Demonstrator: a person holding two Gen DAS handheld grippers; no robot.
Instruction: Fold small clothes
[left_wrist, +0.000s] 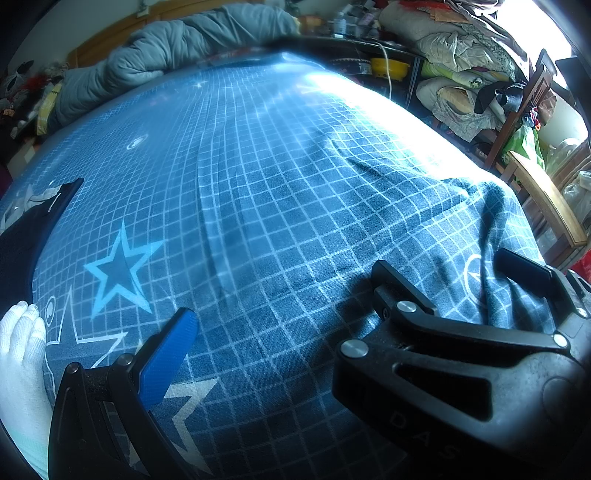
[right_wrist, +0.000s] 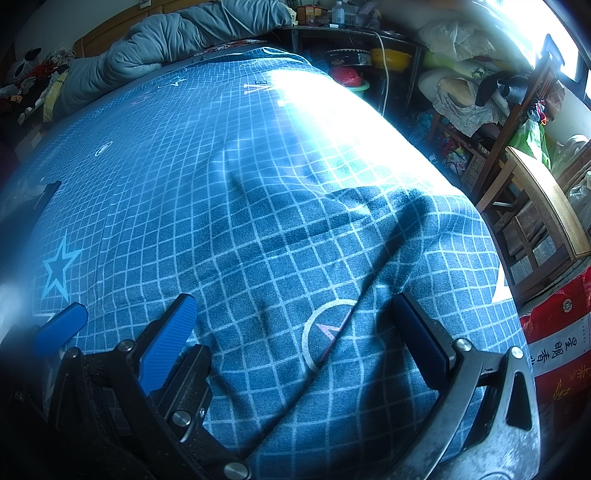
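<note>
A dark navy garment (left_wrist: 29, 229) with a white patch lies at the far left of the bed, dim in the right wrist view (right_wrist: 33, 199). My left gripper (left_wrist: 284, 295) hovers open over the blue grid bedsheet (left_wrist: 258, 166), well to the right of the garment, with nothing between its fingers. Its blue pad (left_wrist: 170, 354) shows at lower left. My right gripper (right_wrist: 293, 299) is open too, close beside the left one, above a wrinkled part of the bedsheet (right_wrist: 258, 221). Black gripper parts (left_wrist: 461, 332) overlap at lower right. A white-gloved hand (left_wrist: 18, 350) is at the left edge.
A grey quilt (right_wrist: 166, 40) is bunched along the bed's far end. A wooden chair (right_wrist: 535, 206) and a red sack (right_wrist: 557, 332) stand off the right edge. Piled bedding (left_wrist: 461, 44) and a cluttered desk (right_wrist: 351, 40) fill the back right. Strong glare washes the sheet's far right.
</note>
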